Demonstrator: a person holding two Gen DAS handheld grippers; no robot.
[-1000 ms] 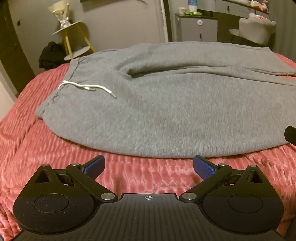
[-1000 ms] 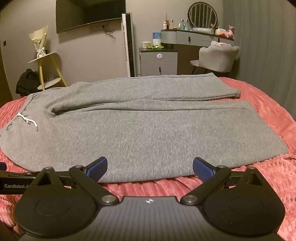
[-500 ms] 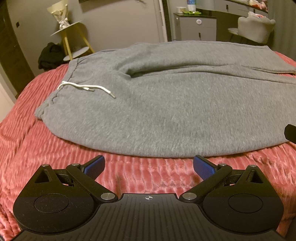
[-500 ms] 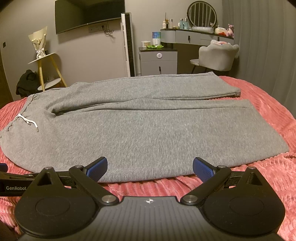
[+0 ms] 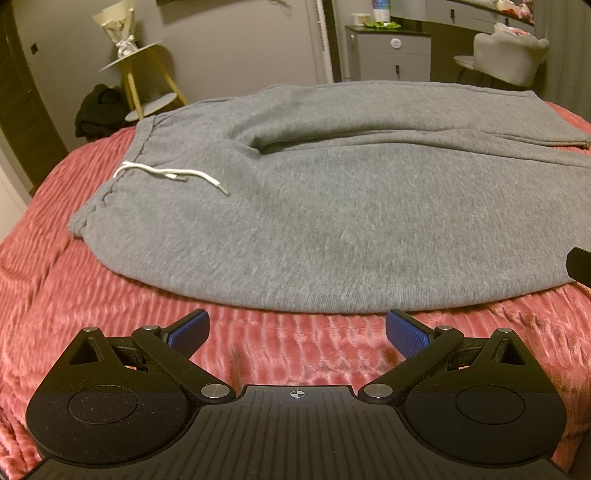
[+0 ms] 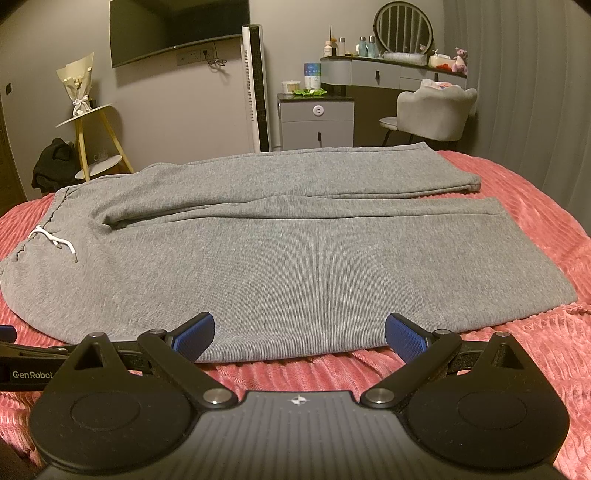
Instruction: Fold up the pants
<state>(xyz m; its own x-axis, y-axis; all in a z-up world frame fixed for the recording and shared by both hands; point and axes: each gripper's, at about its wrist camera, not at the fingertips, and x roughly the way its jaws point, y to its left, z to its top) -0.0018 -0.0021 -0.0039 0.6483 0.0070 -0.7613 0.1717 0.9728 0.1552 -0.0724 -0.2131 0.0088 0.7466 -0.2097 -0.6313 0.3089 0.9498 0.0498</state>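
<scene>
Grey sweatpants [image 5: 332, 206] [image 6: 280, 251] lie spread flat across a pink ribbed bedspread [image 5: 74, 302] [image 6: 535, 339], waistband to the left, both legs running right. A white drawstring [image 5: 173, 175] [image 6: 55, 242] rests near the waistband. My left gripper [image 5: 297, 332] hovers open just short of the near hem side, by the waist half. My right gripper [image 6: 299, 332] is open too, its blue pads [image 6: 195, 332] above the near edge of the closer leg. Nothing is held. The left gripper's body [image 6: 22, 365] shows at the right wrist view's left edge.
Beyond the bed stand a yellow-legged side table with a bouquet [image 6: 85, 110], a dark bundle on the floor [image 6: 51, 162], a tower fan [image 6: 255, 88], a grey cabinet [image 6: 317, 118], a pale chair [image 6: 432, 110] and a vanity with a mirror [image 6: 402, 33].
Both grippers have edged slightly forward toward the pants' near edge. The jaws stay open and the pants have not moved.
</scene>
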